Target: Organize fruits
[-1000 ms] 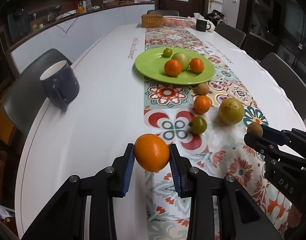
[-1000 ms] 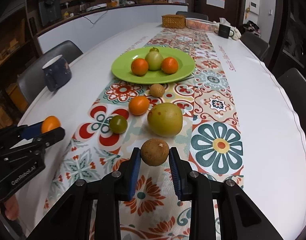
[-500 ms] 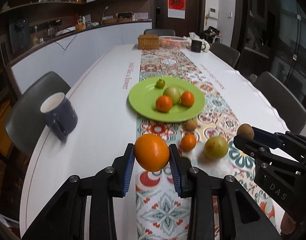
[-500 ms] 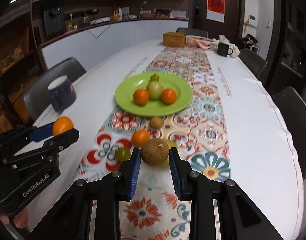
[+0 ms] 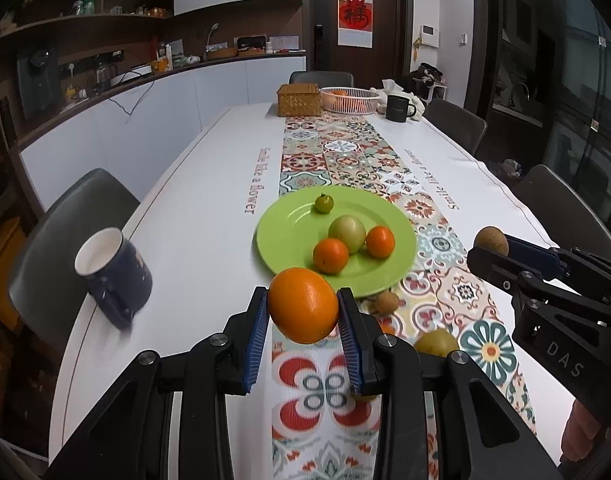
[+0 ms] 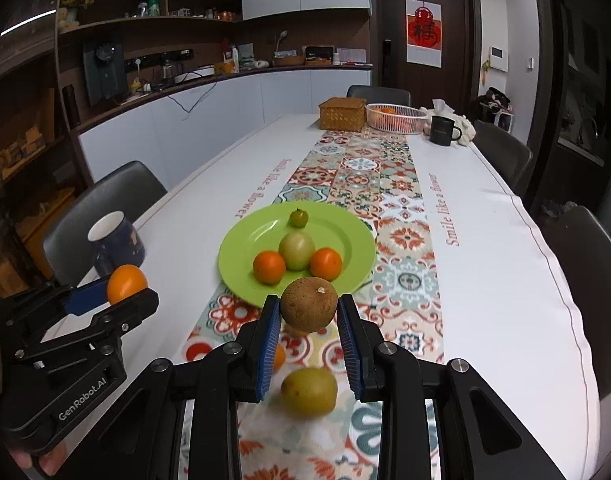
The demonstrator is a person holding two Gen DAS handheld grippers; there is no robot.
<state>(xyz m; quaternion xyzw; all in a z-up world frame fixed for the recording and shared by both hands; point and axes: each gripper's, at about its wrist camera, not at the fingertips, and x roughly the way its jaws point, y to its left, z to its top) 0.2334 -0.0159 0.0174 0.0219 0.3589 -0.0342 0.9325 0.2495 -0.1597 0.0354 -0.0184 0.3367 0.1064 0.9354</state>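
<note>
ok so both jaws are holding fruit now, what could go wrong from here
1. The orange and the brown fruit are round and pinched only at their sides, so either might slip and roll off the table.
2. The plate already holds four fruits near its middle; a hard drop could knock them rolling.
3. Left gripper and right gripper are close together and may collide over the plate.

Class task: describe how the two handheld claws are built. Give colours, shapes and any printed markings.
Both claws are matte black angular frames with silver round bolt heads and two fingers lined with ribbed blue pads. The left claw carries white lettering "GenRobot.AI" on its side; the right claw shows "DAS". No cables or sleeves are clearly visible.
</note>
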